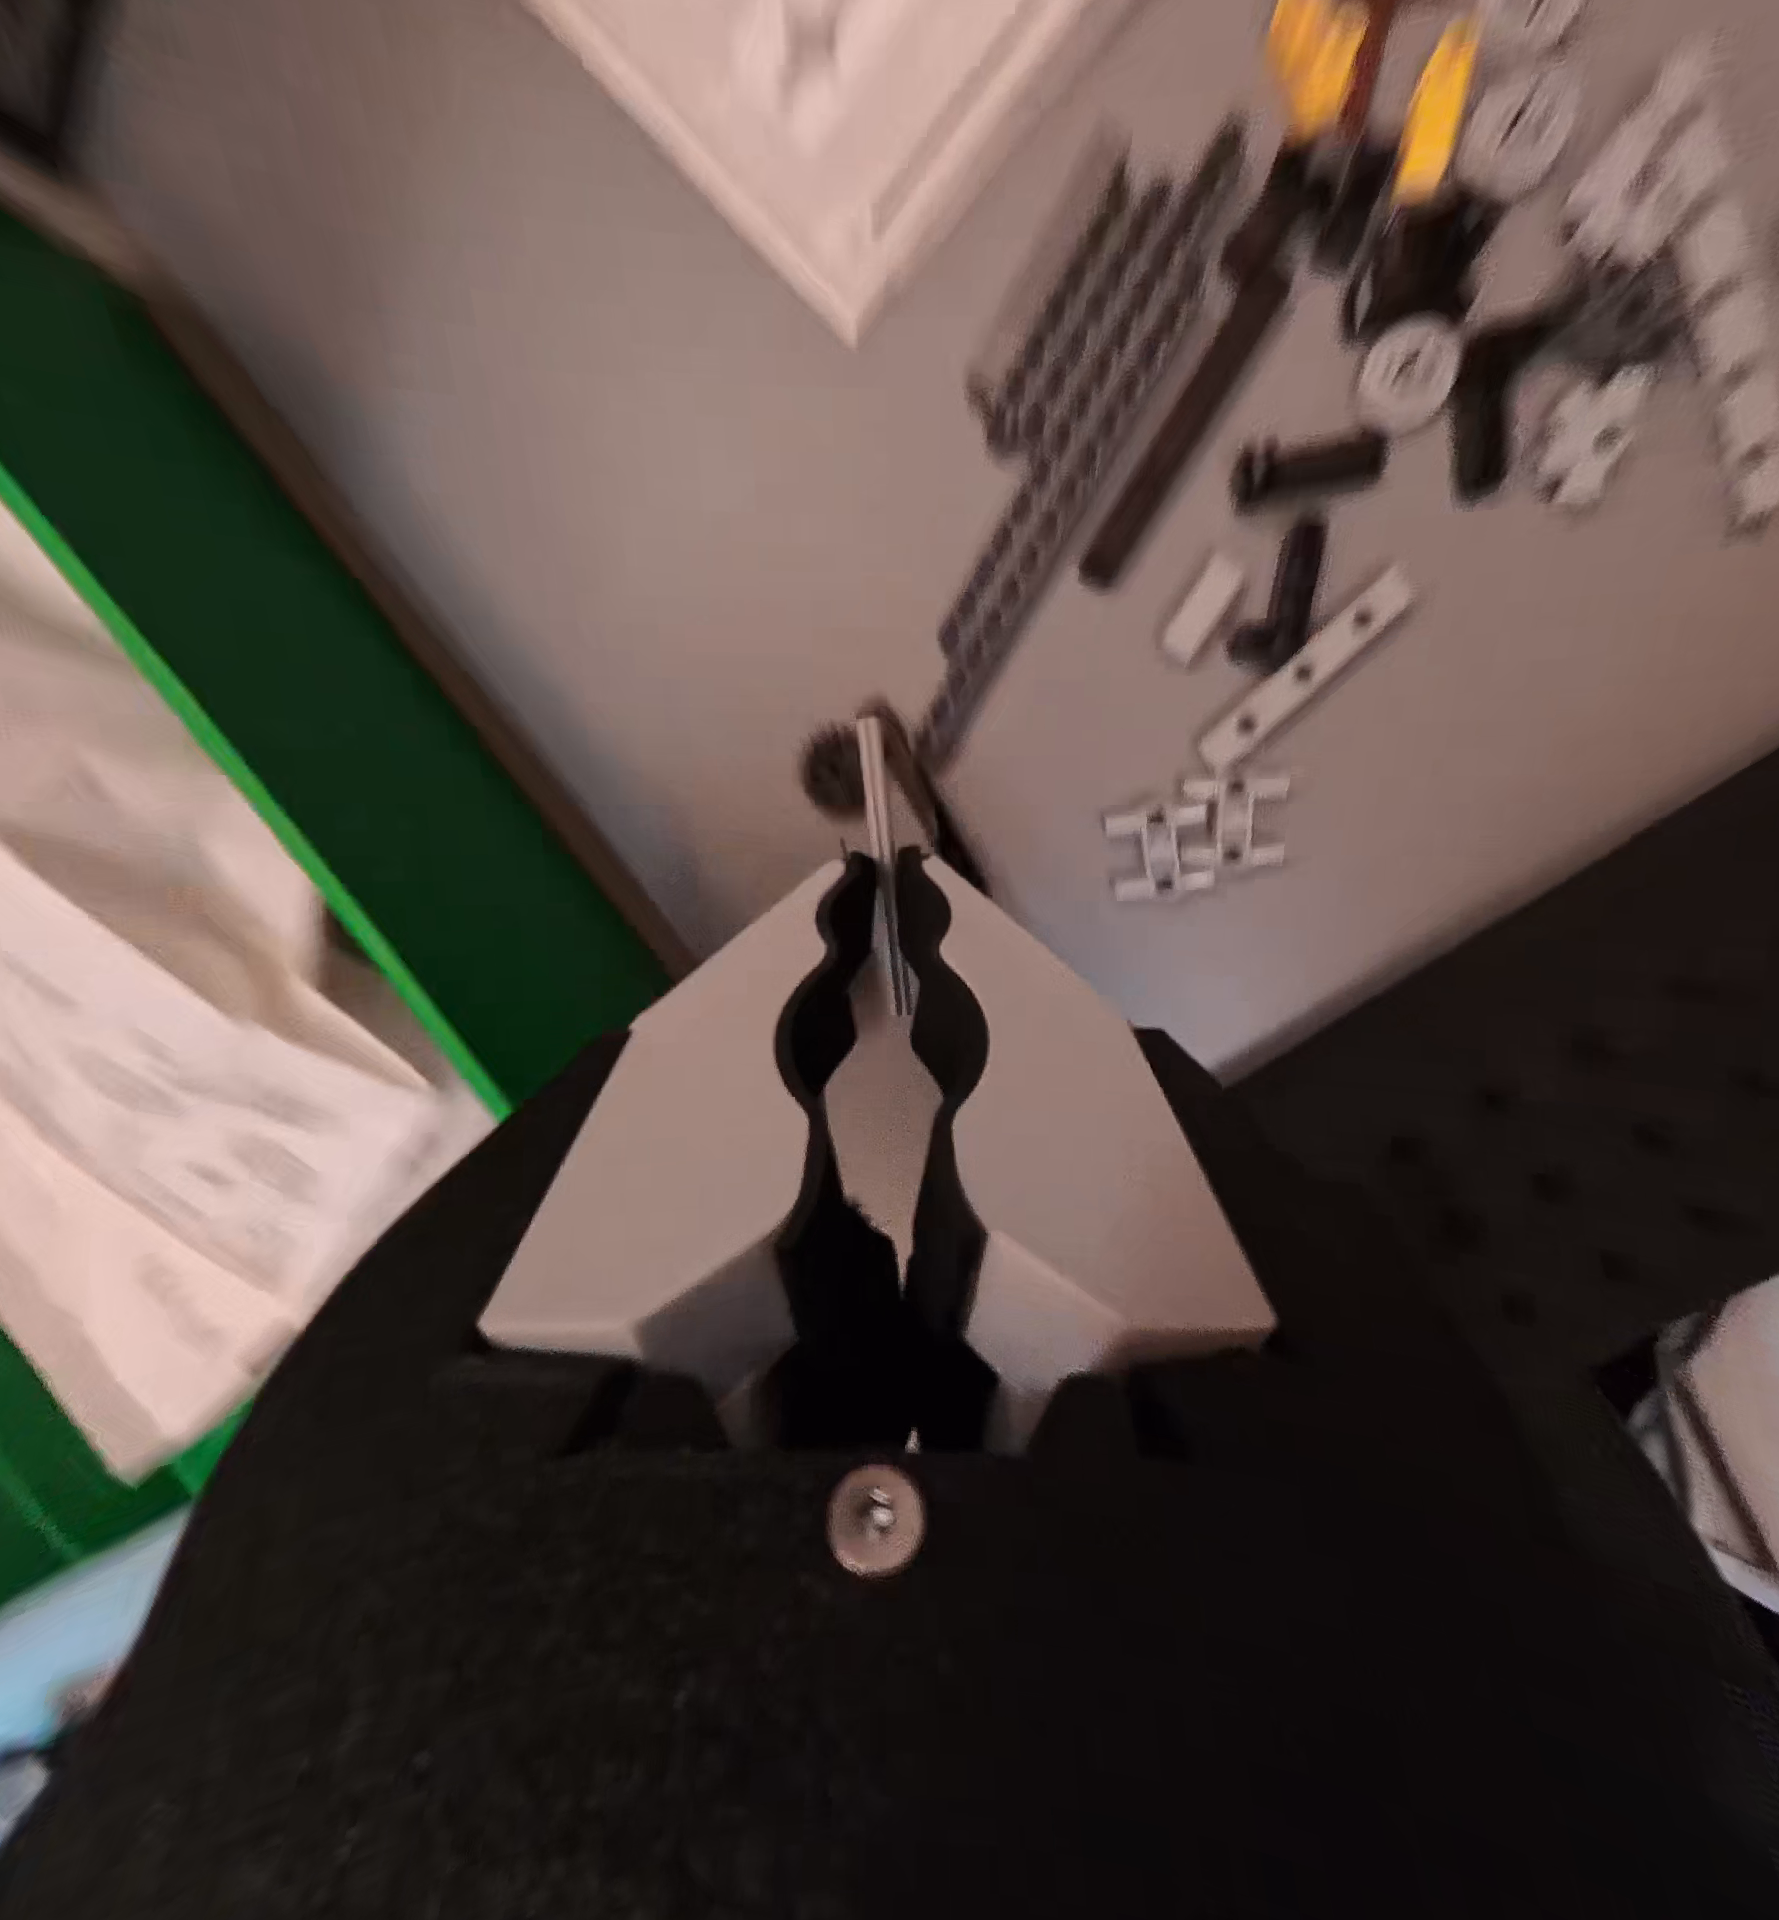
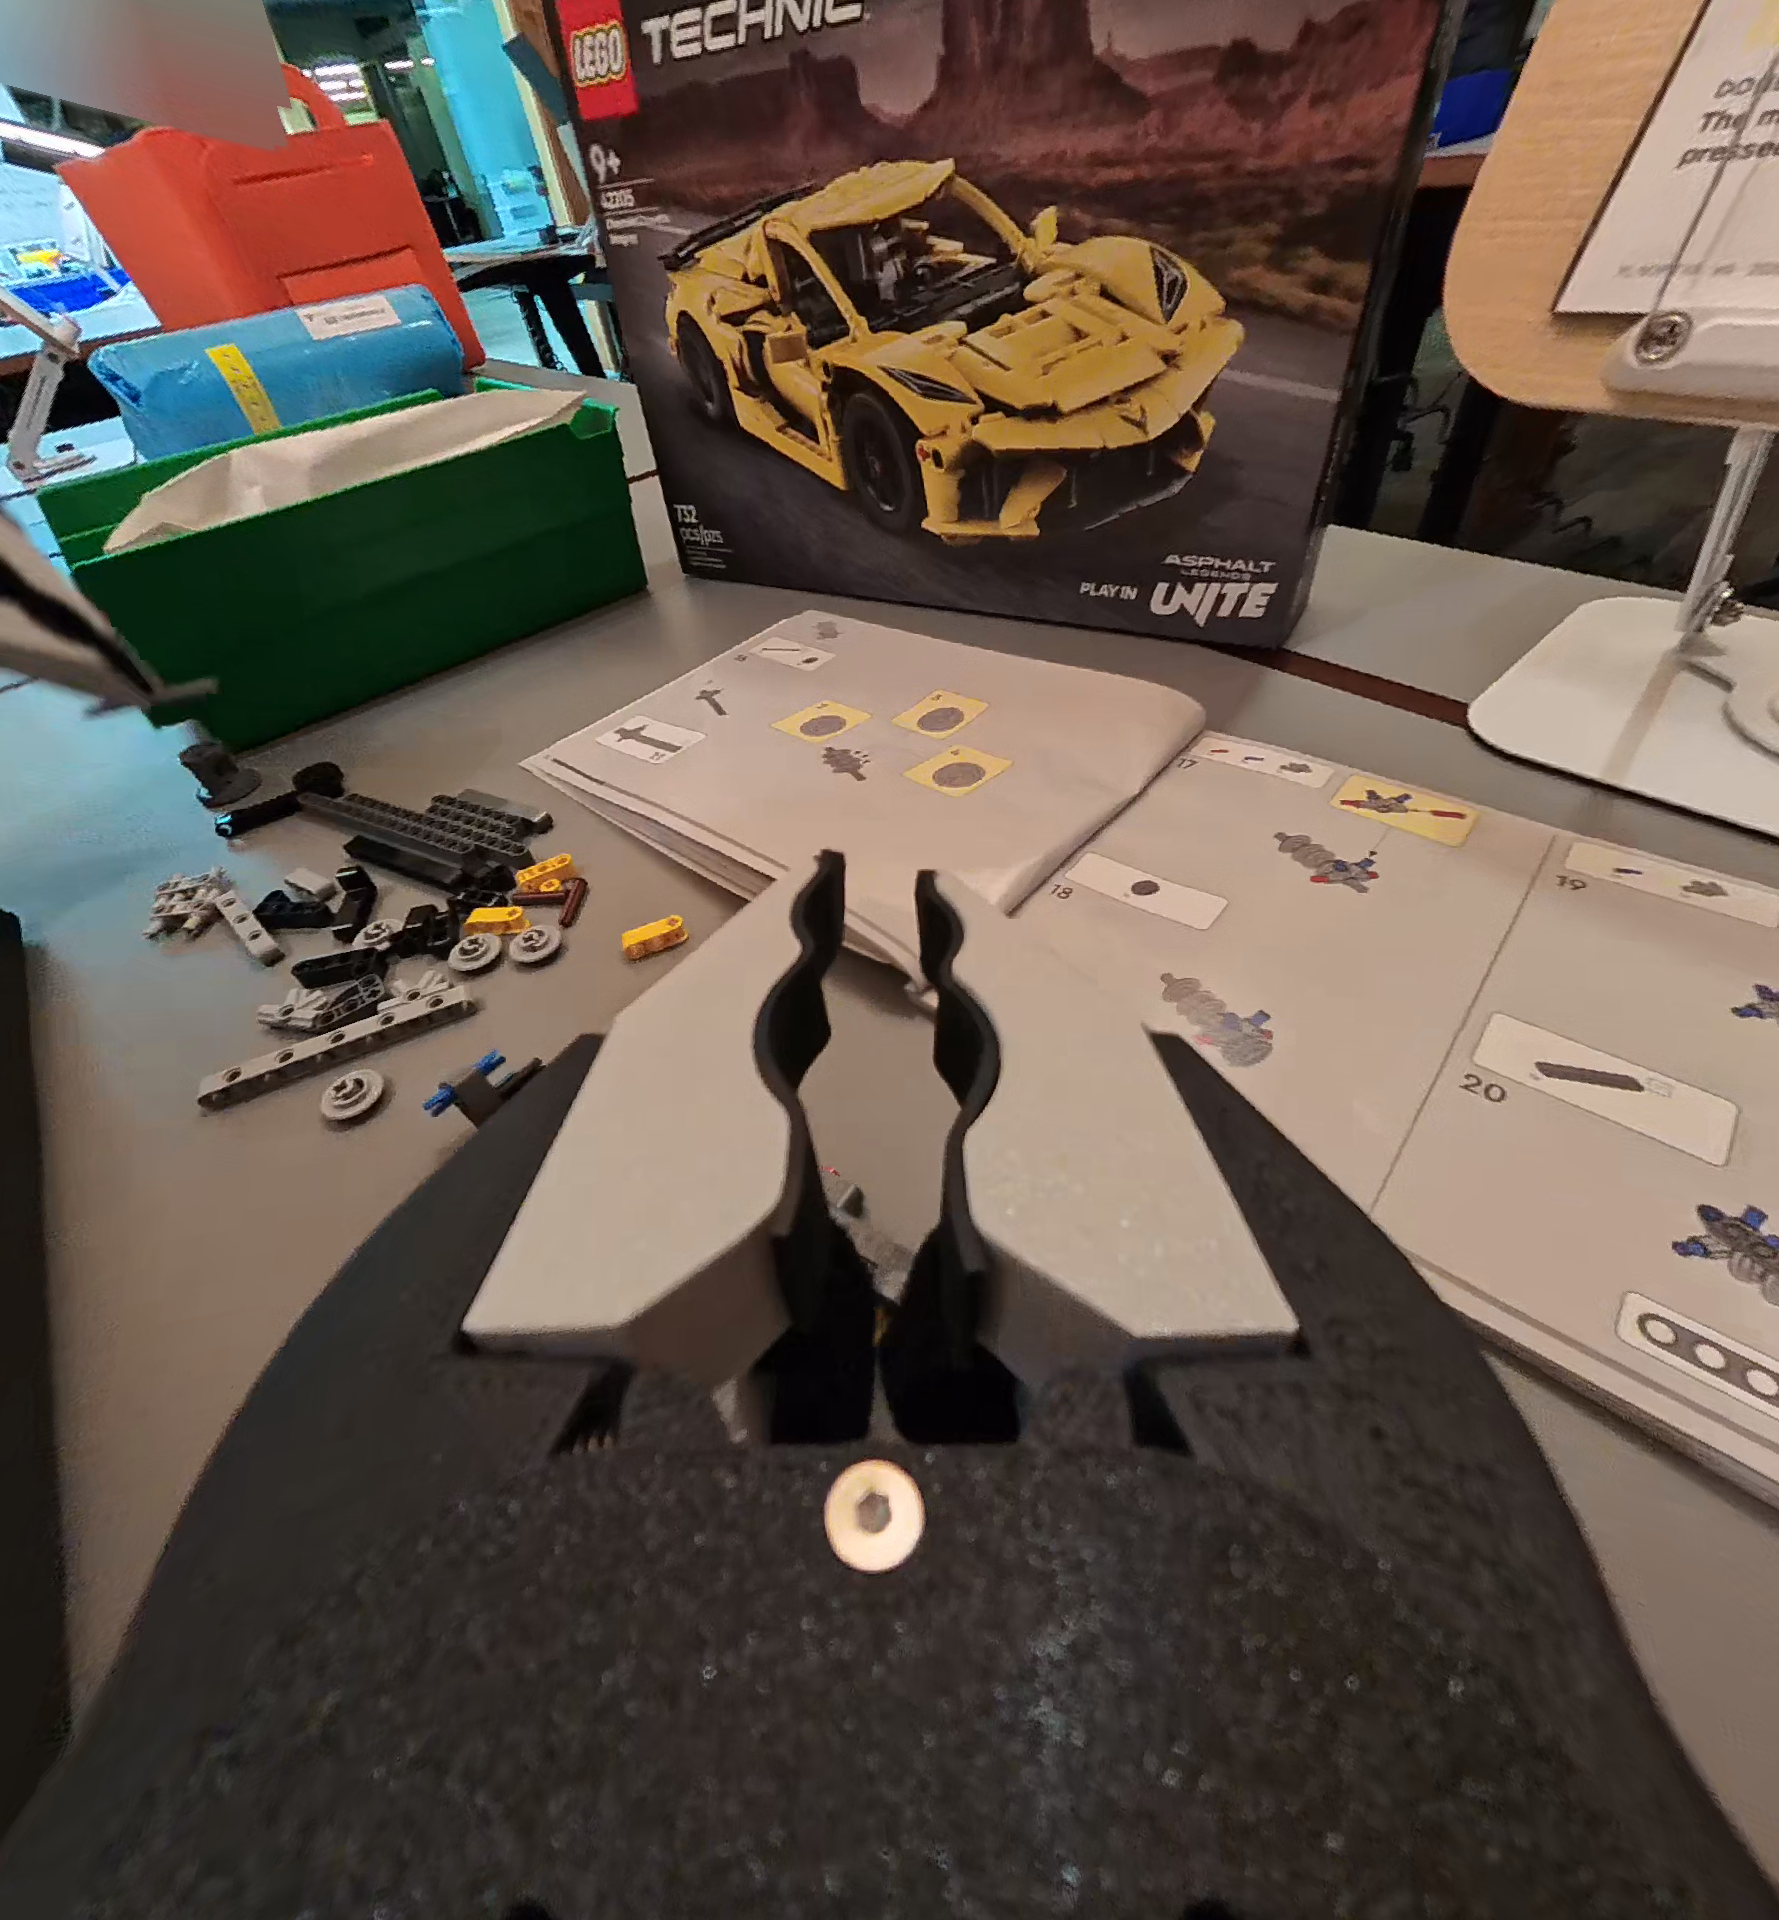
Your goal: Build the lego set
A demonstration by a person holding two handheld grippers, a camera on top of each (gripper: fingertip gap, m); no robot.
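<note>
Grey thin stiff plastic axle rod (image 1: 886, 831) sits clamped at left tool (image 1: 890, 862) tips, above worktop (image 1: 552, 468). Light, slick, prob. twists; grip mid-shaft. Right tool (image 2: 872, 883) apart, empty, over instruction booklet (image 2: 1332, 935), near loose parts pile (image 2: 376, 935).

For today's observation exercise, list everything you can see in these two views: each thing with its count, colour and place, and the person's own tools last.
Set box: one, dark with a yellow car pictured, upright at the table's back.
Instruction booklet: one, white, open, centre-right of the table.
Green bin: one, back left, white paper bag inside.
Loose pieces: many, black, grey, yellow, spread left of the booklet.
Stand: one, white base, right, holding a sheet.
Orange bag: one, behind the bin.
Blue package: one, behind the bin.
Left tool: one, grey and black, shut on a thin grey axle.
Right tool: one, open, empty, over the booklet.
</note>
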